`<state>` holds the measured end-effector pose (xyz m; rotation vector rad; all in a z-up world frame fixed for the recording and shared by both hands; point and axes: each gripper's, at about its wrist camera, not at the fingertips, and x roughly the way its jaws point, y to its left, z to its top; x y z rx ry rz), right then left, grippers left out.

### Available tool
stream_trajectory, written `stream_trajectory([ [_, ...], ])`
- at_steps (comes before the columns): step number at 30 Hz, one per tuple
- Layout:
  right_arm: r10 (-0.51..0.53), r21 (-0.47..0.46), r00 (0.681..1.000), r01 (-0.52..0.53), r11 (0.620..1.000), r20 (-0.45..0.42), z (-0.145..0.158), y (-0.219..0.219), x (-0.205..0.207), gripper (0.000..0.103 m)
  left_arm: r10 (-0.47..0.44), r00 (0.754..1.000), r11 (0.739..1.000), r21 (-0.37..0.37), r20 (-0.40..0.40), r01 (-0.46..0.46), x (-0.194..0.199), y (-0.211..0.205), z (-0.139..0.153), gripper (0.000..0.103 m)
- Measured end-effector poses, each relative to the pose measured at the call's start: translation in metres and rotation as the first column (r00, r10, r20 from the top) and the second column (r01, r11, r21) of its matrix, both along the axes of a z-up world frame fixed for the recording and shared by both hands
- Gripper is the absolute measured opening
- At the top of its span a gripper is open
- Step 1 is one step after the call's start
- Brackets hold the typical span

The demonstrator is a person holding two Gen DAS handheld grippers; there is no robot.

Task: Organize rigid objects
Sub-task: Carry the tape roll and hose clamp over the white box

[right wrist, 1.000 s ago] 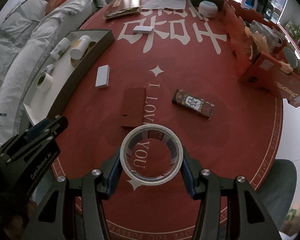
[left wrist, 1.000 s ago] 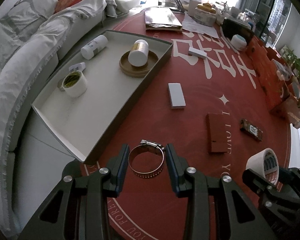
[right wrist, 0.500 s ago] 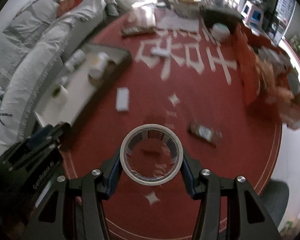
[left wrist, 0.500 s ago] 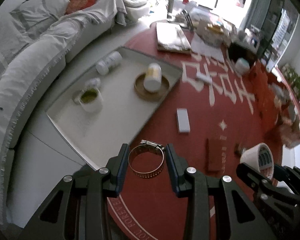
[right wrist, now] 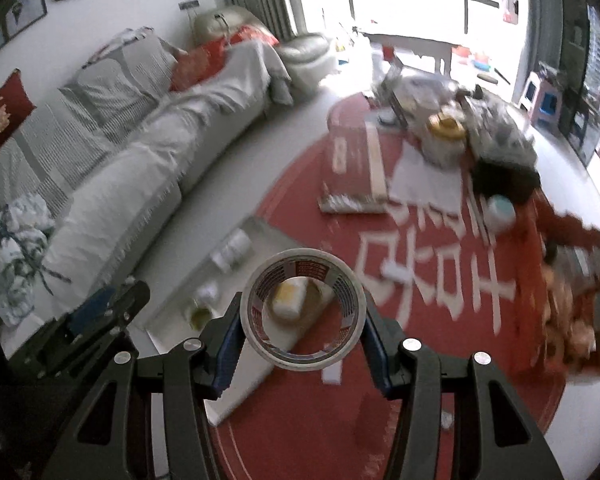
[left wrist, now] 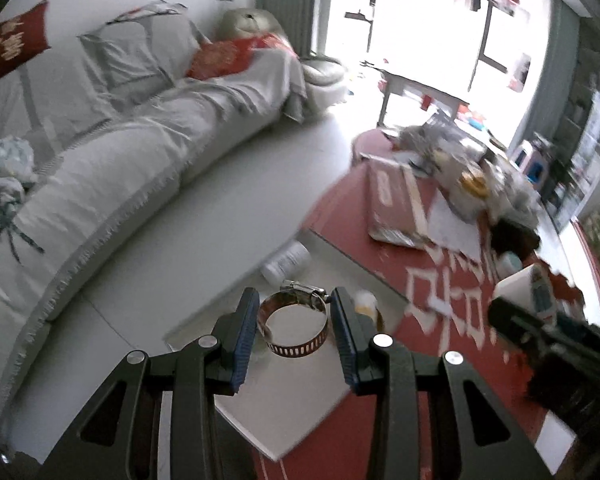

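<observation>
My left gripper is shut on a metal hose clamp and holds it in the air above the white tray. My right gripper is shut on a white tape roll, lifted above the tray's near end. In the tray lie a white bottle, a yellow-capped jar on a wooden disc, and a small tape roll. The right gripper and its roll show at the right of the left wrist view. The left gripper shows at the left of the right wrist view.
The tray sits on a round red table with white characters. Boxes, papers and a flat package crowd the far side, red boxes the right. A grey sofa stands left of the table.
Both grippers have risen and tilted up, each still holding its object. They have moved left and forward over the tray. The view now shows the sofa and window.
</observation>
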<state>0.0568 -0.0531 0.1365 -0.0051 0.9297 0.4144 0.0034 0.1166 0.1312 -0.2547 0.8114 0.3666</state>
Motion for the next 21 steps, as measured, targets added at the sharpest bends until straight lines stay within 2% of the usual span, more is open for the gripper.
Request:
stream_trajectory([
  [3,0.014,0.006,1.000,-0.014,1.000,0.013,0.007,0.017,0.019,0.054,0.042,0.999,0.999,0.010,-0.015,-0.042,0.011,0.013,-0.005,0.040],
  [6,0.031,-0.007,1.000,-0.031,1.000,-0.007,-0.003,0.032,0.032,0.054,0.072,0.995,0.997,0.001,-0.064,-0.072,0.019,0.021,-0.028,0.040],
  [9,0.043,-0.022,0.998,-0.044,0.999,-0.052,-0.026,0.044,0.040,0.054,0.082,0.990,0.996,-0.023,-0.114,-0.086,0.022,0.026,-0.055,0.040],
  [15,0.063,-0.083,0.981,-0.080,0.993,-0.186,-0.091,0.057,0.042,0.054,0.077,0.970,0.995,-0.042,-0.230,-0.089,0.029,0.026,-0.108,0.040],
  [18,0.059,-0.098,0.971,-0.084,0.992,-0.232,-0.113,0.058,0.044,0.054,0.072,0.961,0.995,-0.053,-0.267,-0.089,0.032,0.026,-0.126,0.040],
  [21,0.058,-0.113,0.968,-0.088,0.990,-0.245,-0.122,0.059,0.047,0.054,0.068,0.956,0.994,-0.059,-0.286,-0.089,0.036,0.024,-0.136,0.040],
])
